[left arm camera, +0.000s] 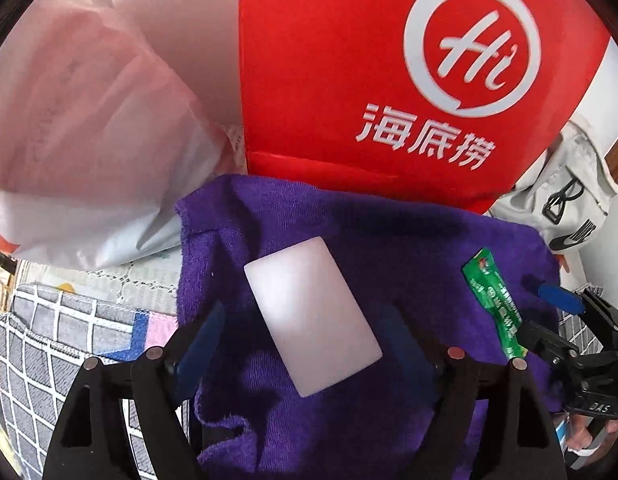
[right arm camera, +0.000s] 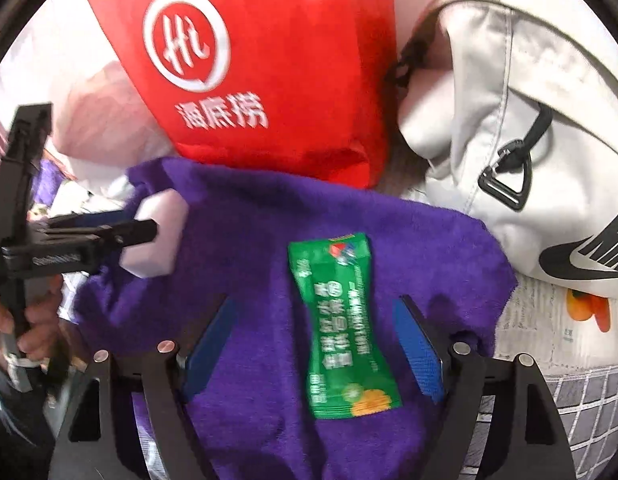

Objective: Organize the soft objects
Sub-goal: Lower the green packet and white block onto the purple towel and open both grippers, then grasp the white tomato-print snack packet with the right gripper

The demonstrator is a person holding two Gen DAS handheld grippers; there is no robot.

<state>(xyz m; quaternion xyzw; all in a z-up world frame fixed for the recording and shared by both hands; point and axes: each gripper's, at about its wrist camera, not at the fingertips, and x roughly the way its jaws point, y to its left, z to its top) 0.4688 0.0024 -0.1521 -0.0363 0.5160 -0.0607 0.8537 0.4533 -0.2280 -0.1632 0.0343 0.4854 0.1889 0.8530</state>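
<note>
Both tools hang spread wide over the purple towel (left arm camera: 349, 240), holding nothing. The left gripper (left arm camera: 301, 344) straddles the white foam block (left arm camera: 312, 316), which lies flat on the cloth; the right gripper (right arm camera: 315, 340) brackets the green sachet (right arm camera: 341, 328) beside it. My worry is the pile (thick and loose): a pinch set too low would likely catch towel along with the block and drag it, perhaps tipping the sachet against the red bag (right arm camera: 269, 60) behind.

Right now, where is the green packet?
The green packet lies flat on the purple towel, between the open fingers of the right gripper. The white block sits to its left, the red bag behind.
</note>
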